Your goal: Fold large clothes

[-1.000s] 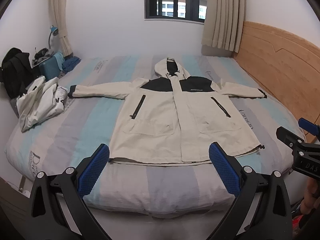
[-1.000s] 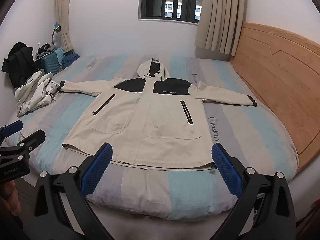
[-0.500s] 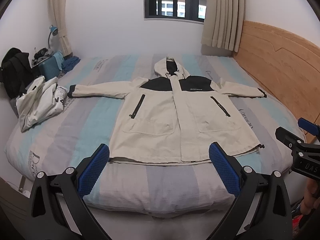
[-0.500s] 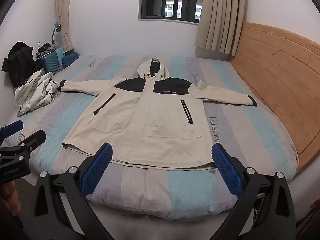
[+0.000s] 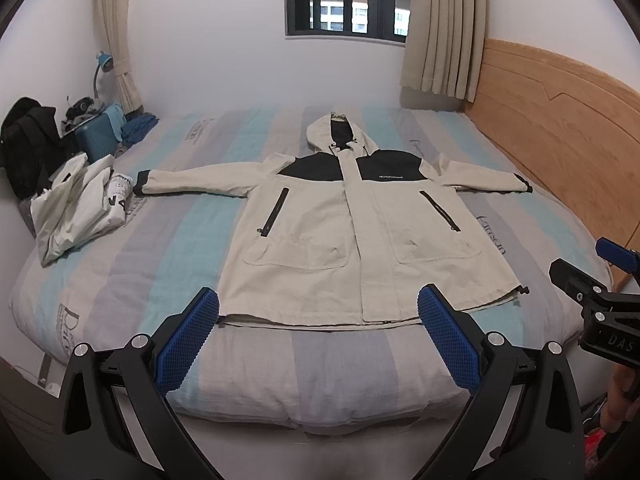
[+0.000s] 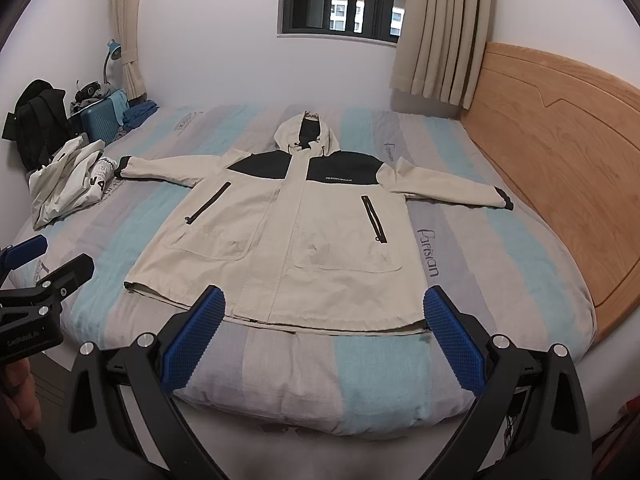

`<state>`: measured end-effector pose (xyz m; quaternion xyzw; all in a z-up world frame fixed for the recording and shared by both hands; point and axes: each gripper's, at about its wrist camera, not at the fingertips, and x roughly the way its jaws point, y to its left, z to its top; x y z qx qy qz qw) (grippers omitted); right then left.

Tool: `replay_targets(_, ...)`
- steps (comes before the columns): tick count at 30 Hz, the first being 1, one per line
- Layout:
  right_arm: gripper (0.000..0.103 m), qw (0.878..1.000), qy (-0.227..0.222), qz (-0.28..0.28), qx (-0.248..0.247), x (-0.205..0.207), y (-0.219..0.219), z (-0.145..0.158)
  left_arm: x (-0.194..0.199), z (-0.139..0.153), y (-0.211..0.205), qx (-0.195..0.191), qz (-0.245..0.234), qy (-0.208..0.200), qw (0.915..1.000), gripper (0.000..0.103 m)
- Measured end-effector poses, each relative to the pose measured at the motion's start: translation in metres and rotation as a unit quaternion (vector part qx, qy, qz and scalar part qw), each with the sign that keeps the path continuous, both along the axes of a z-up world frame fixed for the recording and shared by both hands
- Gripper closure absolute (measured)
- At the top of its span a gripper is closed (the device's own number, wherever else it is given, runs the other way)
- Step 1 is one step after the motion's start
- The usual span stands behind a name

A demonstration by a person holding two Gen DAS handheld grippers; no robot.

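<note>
Item: cream jacket [image 5: 352, 236] with black shoulder panels, lying face up and spread flat on the striped bed [image 5: 168, 240], about mid-mattress.

Left to right across the room:
- Far left: pile of white clothes [image 5: 76, 208] at the bed's edge, a dark backpack [image 5: 28, 144] and a blue suitcase [image 5: 98, 140] beyond it.
- Left sleeve stretched toward that pile, cuff close to it, contact not clear.
- Body zipped or closed, hem at the near edge, hood at the far end.
- Right sleeve stretched toward the wooden headboard [image 5: 560, 132], cuff short of it.

Orientation: long axis runs near to far, hood pointing at the window wall; sleeves lie crosswise, left to right.

Progress: none visible. No fold made, sleeves and hood still out; by my reckoning the whole job remains.

Tools: left gripper [image 5: 318, 332] held off the near edge, jaws wide apart, nothing between them. Right gripper [image 6: 324, 330] likewise, jaws spread and unloaded, just short of the hem.
</note>
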<state>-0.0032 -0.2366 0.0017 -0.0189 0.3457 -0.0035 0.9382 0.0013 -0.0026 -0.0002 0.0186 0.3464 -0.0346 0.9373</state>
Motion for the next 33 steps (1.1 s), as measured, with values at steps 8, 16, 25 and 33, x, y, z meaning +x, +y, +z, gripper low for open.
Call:
replay_targets(8, 0.007, 1.000, 0.006, -0.007, 0.011, 0.010, 0.005, -0.006, 0.017, -0.009, 0.004, 0.001, -0.007, 0.012, 0.9999, 0.006)
replay_targets(16, 0.007, 1.000, 0.016, 0.000, 0.011, 0.044, 0.008, -0.010, 0.056, -0.012, 0.011, 0.003, -0.022, 0.007, 0.9997, 0.006)
replay_targets(25, 0.007, 0.999, 0.025, -0.010, 0.023, 0.098, 0.000, -0.009, 0.124, -0.021, 0.012, 0.022, -0.052, 0.021, 0.9982, 0.006)
replay_targets(33, 0.007, 0.999, 0.026, -0.018, 0.041, 0.158, -0.021, -0.001, 0.174, 0.001, 0.015, 0.037, -0.048, 0.023, 0.9979, 0.006)
